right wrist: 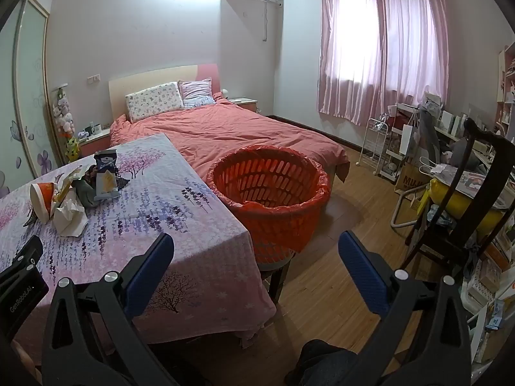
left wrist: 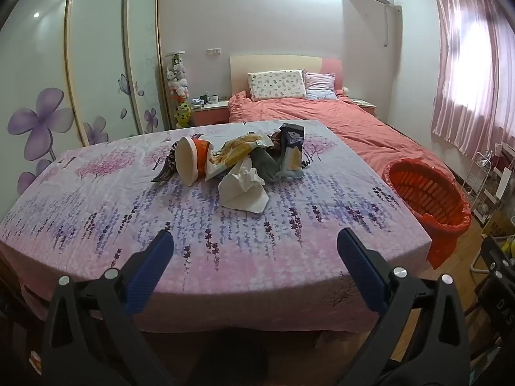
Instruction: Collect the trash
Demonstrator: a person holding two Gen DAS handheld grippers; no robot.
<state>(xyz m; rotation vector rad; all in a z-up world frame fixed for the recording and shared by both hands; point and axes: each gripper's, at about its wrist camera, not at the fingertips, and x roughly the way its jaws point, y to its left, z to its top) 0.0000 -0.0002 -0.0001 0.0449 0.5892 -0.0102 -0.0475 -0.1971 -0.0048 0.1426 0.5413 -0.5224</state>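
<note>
A pile of trash sits on the table with the lavender-print cloth (left wrist: 128,212): a white and orange paper cup (left wrist: 190,160) on its side, a crumpled white tissue (left wrist: 244,189), a yellow snack wrapper (left wrist: 238,152) and a blue and yellow bag (left wrist: 291,151). The pile also shows in the right wrist view (right wrist: 74,193). An orange basket lined with a red bag (right wrist: 270,193) stands at the table's right edge, also in the left wrist view (left wrist: 425,193). My left gripper (left wrist: 256,247) is open and empty, short of the pile. My right gripper (right wrist: 256,251) is open and empty, in front of the basket.
A bed with a coral duvet (right wrist: 231,128) lies behind the table. A dark wooden chair (right wrist: 476,199), a white wire rack (right wrist: 375,148) and cluttered shelves stand at the right. Wood floor (right wrist: 338,257) shows between basket and chair. A wardrobe (left wrist: 96,64) lines the left wall.
</note>
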